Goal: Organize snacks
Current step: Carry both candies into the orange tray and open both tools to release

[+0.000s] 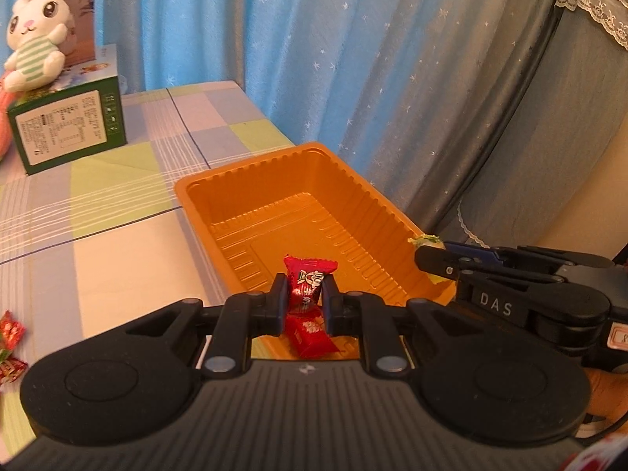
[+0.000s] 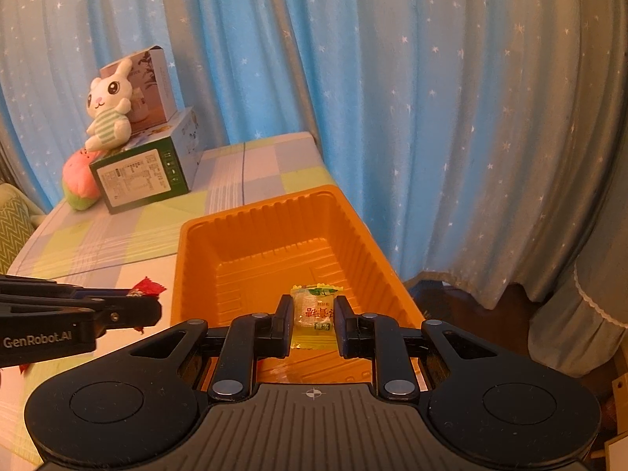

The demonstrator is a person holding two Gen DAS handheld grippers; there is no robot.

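Left hand-held gripper (image 1: 304, 294) pinches red candy (image 1: 308, 280); right hand-held gripper (image 2: 314, 316) seemingly grips yellow candy (image 2: 314, 312).

A plush rabbit (image 2: 108, 112) sits on a box (image 2: 143, 172), behind the tray (image 2: 251, 212).

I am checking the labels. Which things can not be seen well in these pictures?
- Left wrist view: red candy, lower part behind the jaws.
- Left wrist view: red wrappers, cut by the left edge.
- Right wrist view: yellow candy, sides hidden by the jaws.
- Green box: print too small.
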